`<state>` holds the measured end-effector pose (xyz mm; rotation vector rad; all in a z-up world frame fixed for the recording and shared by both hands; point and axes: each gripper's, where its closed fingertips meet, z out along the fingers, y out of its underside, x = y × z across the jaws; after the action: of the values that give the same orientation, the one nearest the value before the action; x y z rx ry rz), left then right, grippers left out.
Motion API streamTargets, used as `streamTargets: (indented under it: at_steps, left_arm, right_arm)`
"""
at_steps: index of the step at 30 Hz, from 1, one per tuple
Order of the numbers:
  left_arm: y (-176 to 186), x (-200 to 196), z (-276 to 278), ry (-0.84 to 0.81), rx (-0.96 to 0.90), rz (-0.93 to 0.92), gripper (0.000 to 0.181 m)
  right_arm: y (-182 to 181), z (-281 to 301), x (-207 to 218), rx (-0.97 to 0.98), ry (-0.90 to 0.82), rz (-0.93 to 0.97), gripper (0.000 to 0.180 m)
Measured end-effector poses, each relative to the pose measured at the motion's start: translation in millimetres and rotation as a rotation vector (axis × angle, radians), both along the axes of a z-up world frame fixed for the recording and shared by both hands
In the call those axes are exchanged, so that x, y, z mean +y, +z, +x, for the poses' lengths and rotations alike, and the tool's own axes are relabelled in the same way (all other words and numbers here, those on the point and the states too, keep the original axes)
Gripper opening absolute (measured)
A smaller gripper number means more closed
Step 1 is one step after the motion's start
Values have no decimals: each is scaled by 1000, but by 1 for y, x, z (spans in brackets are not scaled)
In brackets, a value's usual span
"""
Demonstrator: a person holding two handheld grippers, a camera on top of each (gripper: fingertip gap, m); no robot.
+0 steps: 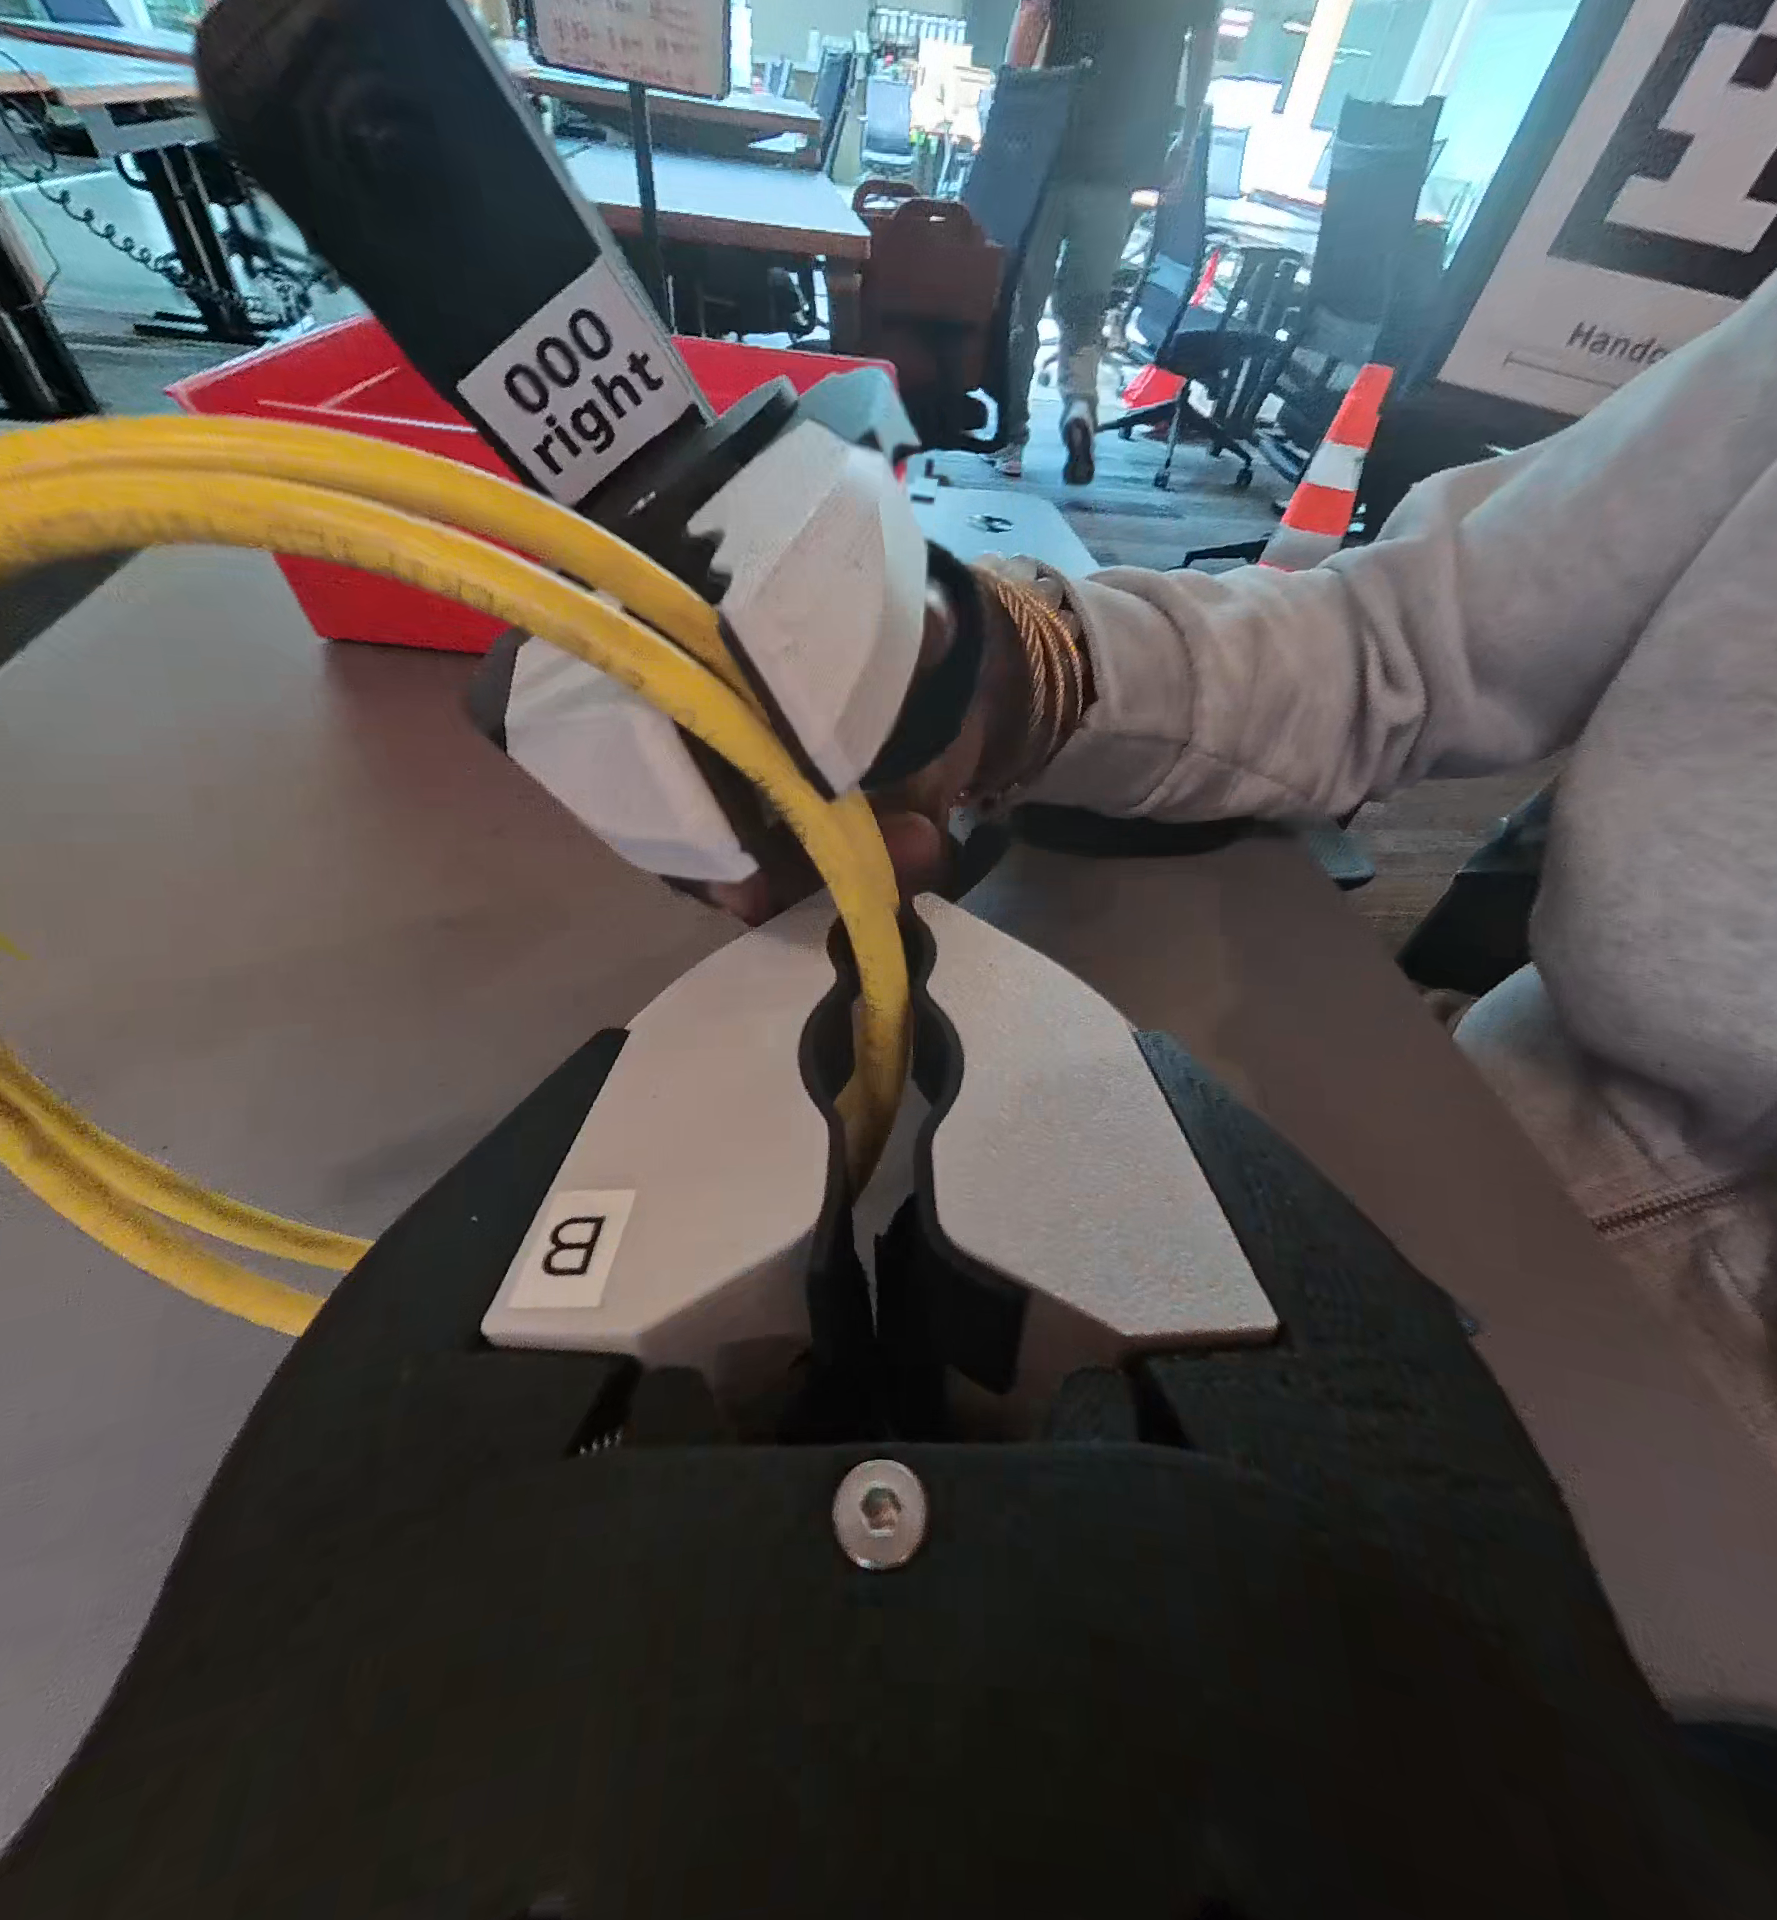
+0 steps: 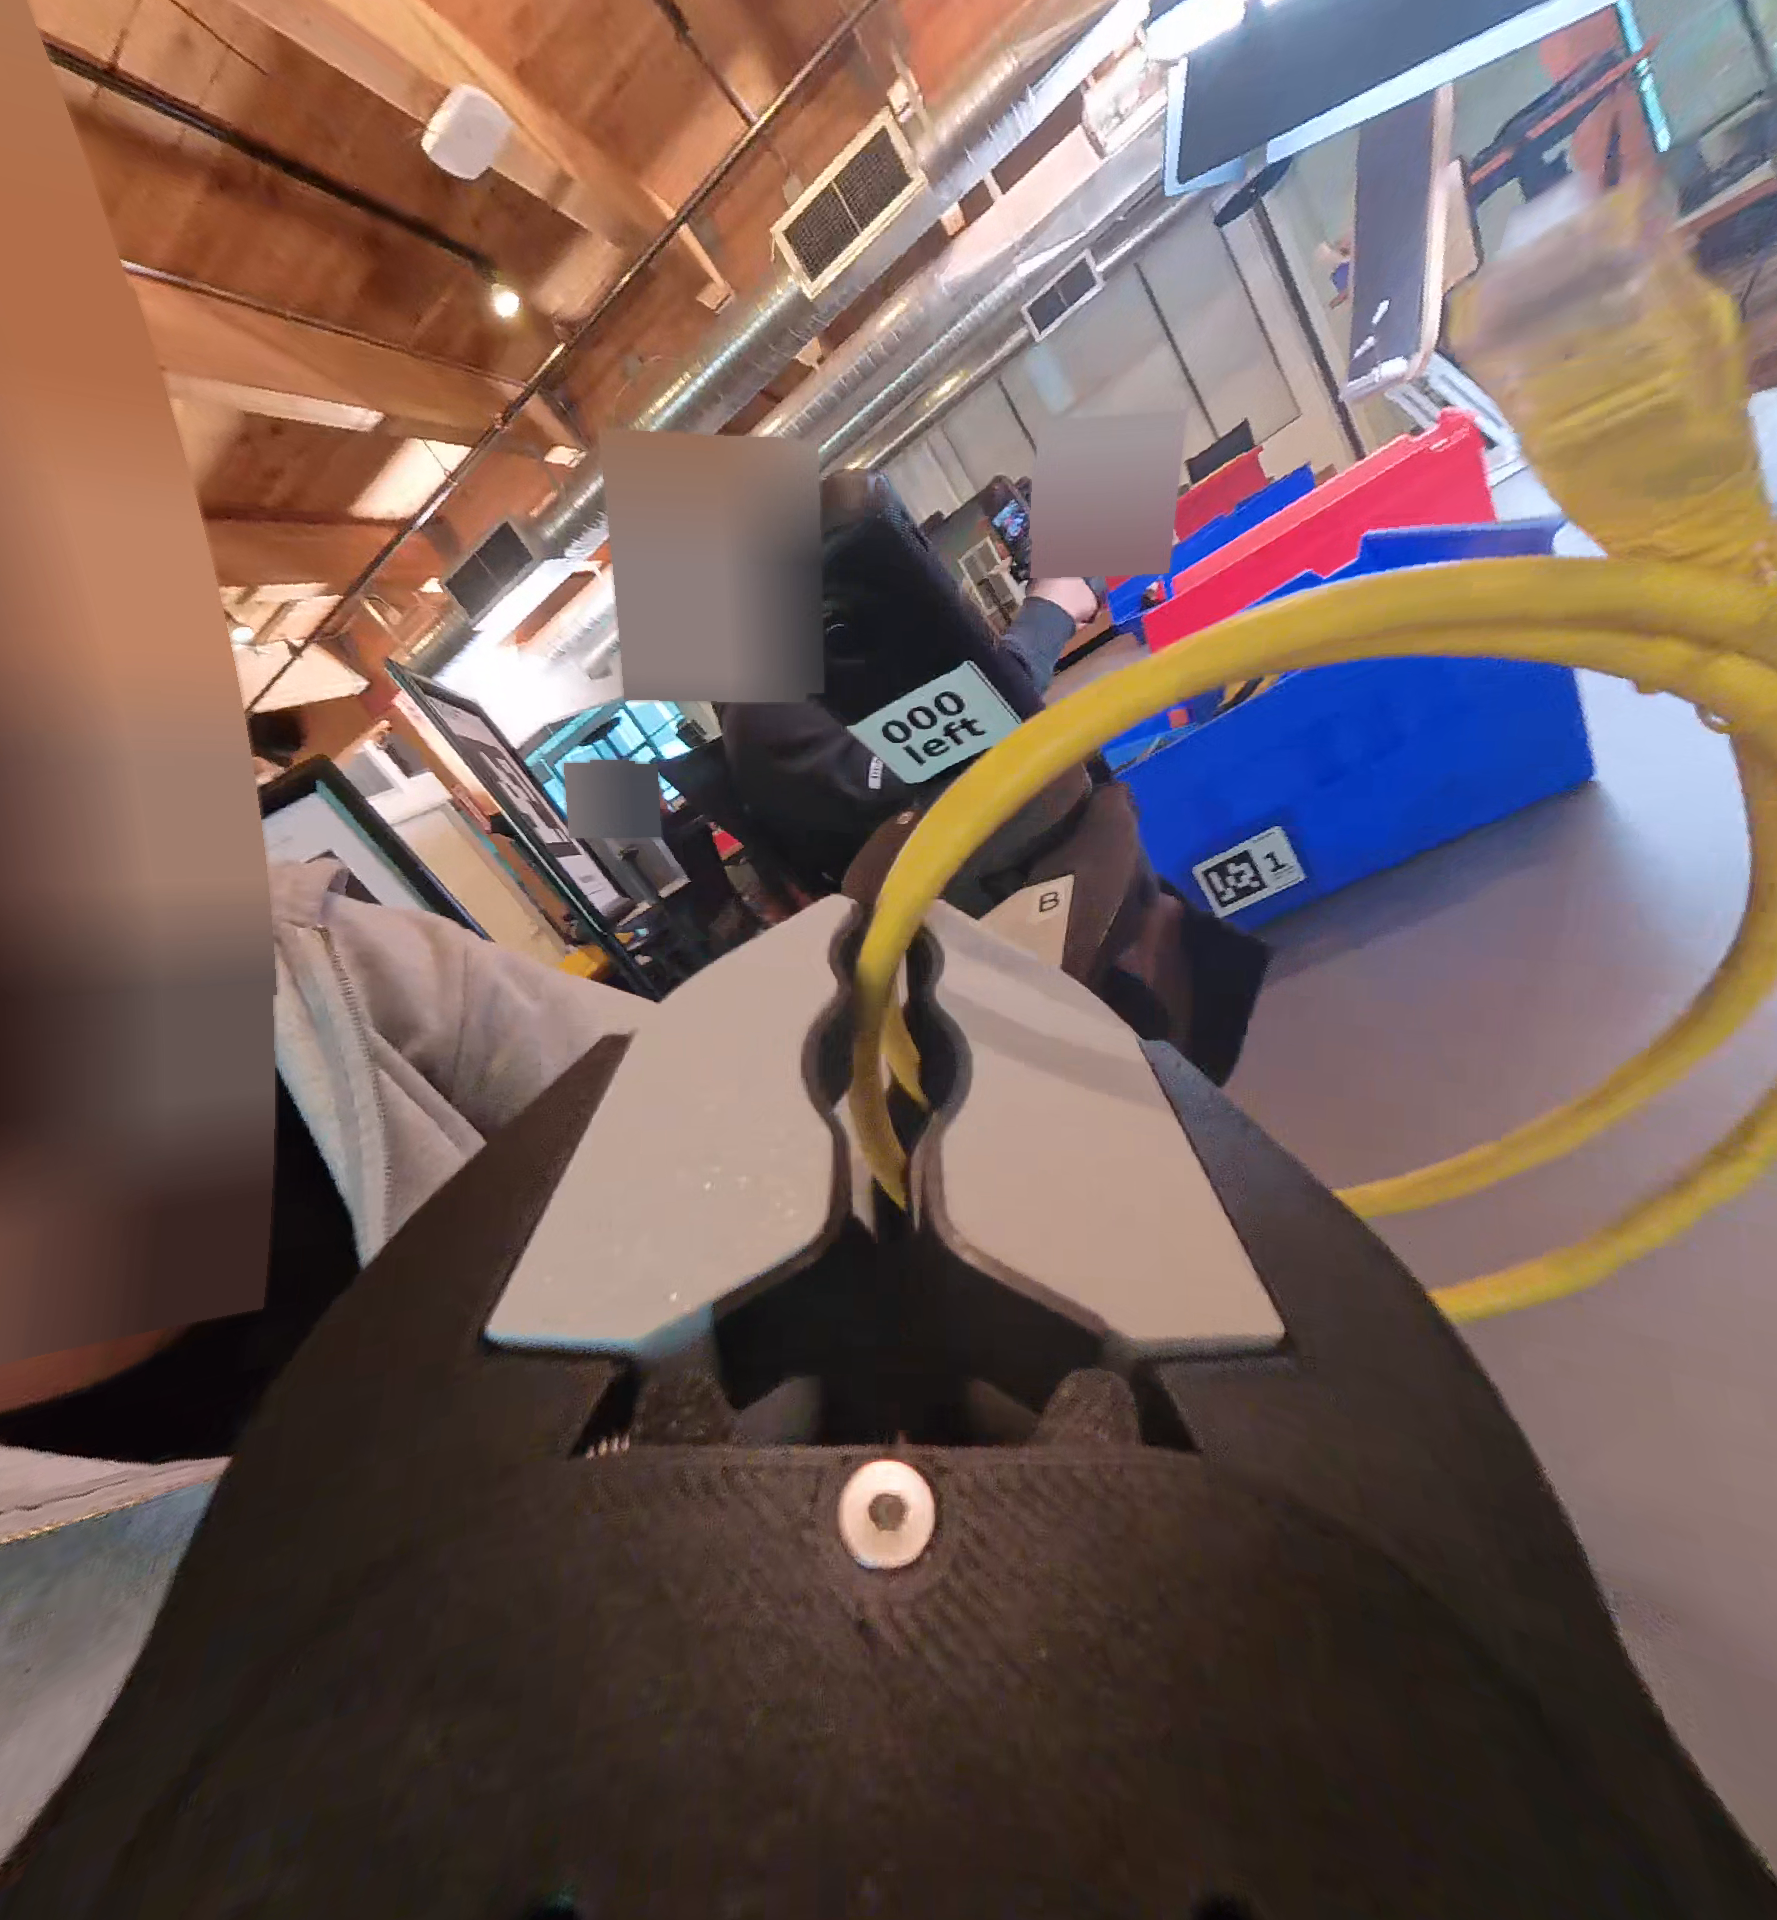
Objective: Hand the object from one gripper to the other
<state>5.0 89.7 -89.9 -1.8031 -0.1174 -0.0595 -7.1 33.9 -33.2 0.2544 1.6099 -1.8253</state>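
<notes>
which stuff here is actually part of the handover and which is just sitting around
Part of the job:
- yellow cable, coiled
- left gripper, shut on the cable
- right gripper, shut on the cable too

Just lying about:
- red bin
- blue bin
- traffic cone
- office chairs

You're at a grey table (image 1: 240,883); red bin (image 1: 364,395) behind, blue bin (image 2: 1383,769) opposite. Desks (image 1: 718,208), office chairs (image 1: 1216,353), orange cone (image 1: 1331,468). Wood-beam ceiling (image 2: 344,208), silver ducts (image 2: 759,343).

The yellow cable (image 1: 240,520) runs off the left edge; its plug (image 2: 1632,416) is blurred.
</notes>
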Motion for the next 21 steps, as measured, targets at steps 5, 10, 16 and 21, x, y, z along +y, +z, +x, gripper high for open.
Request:
streamTargets:
  at_steps: [5, 10, 16, 21]
  left_arm:
    - [11, -6, -8, 41, -36, 81, 28]
    - [37, -22, -23, 107, -144, 256, 52]
    - [52, -25, -26, 107, -255, 373, 42]
    - [51, -23, -25, 92, -251, 368, 10]
  right_arm:
    - [-7, -6, 3, 137, -69, 41, 6]
    - [-17, -5, 1, 424, -152, 129, 6]
    - [-55, 1, -7, 804, -157, 348, 6]
    - [-68, 7, -13, 859, -128, 393, 6]
